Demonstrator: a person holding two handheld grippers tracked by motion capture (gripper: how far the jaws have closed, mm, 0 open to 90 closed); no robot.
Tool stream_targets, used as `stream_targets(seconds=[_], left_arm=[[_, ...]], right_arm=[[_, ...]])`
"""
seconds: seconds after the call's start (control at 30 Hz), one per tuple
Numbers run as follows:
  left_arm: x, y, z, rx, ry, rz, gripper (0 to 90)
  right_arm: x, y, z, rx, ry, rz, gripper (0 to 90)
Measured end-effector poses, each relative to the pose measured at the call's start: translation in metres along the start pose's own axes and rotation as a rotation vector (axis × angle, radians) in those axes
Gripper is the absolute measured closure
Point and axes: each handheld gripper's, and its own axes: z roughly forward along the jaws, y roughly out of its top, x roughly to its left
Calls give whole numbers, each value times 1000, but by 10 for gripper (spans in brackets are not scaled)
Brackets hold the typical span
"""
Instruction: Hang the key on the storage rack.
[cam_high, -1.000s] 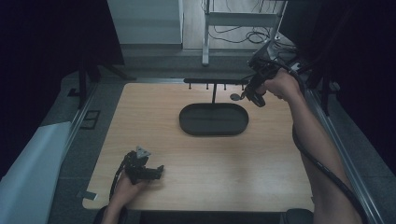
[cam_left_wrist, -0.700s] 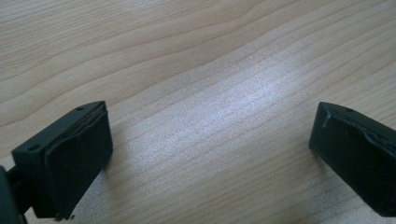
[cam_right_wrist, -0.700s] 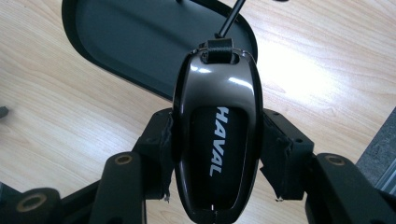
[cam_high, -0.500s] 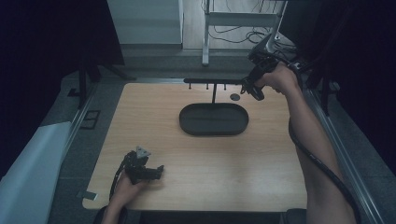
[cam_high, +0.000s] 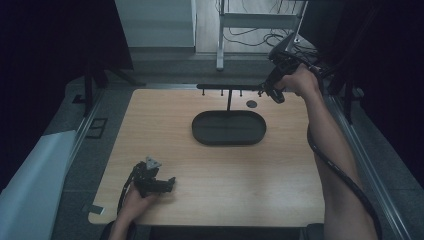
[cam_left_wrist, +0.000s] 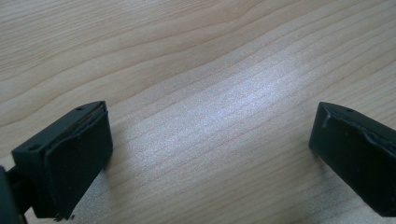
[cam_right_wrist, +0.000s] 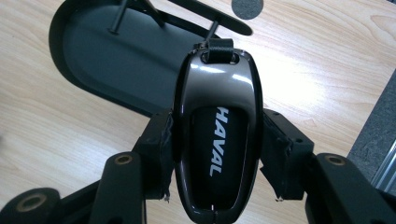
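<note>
Two grippers, both mine. R gripper (cam_right_wrist: 215, 154): clamped on black HAVAL key fob (cam_right_wrist: 215, 135), one jaw each side, held up at far R end of the hook rack (cam_high: 227, 87), fob's strap loop by a peg. Below: dark oval tray (cam_high: 229, 128), small grey disc (cam_high: 251, 104) just beyond it on wooden table (cam_high: 260, 180). L gripper (cam_left_wrist: 210, 154): near front-L table edge, jaws wide apart, nothing between, just bare wood.

Tray (cam_high: 229, 128) sits on table (cam_high: 210, 200), toward far middle. Rack (cam_high: 228, 87) stands in tray, its bar above tray's far edge. Right gripper (cam_high: 267, 90) at bar's right end, key fob (cam_right_wrist: 215, 135) between jaws. Left gripper (cam_high: 167, 184) on table, near left.
</note>
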Motion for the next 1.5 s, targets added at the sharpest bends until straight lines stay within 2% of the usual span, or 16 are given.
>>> stream_targets(seconds=[0.23, 0.37, 0.43, 0.93, 1.23, 1.5], left_arm=[[0, 0, 0, 2, -1, 0, 0], [0, 0, 0, 2, -1, 1, 0], [0, 0, 0, 2, -2, 0, 0], [0, 0, 0, 0, -1, 1, 0], [0, 0, 0, -1, 0, 1, 0], [0, 0, 0, -2, 1, 1, 0]], right_arm=[[-9, -3, 7, -10, -12, 26, 485], [-13, -5, 15, -9, -50, 34, 485], [-16, -6, 19, -9, -49, 41, 485], [-31, -16, 61, 21, -73, 69, 484], [-24, -15, 85, 28, -63, 48, 484], [-18, -16, 103, 8, -57, 35, 484]])
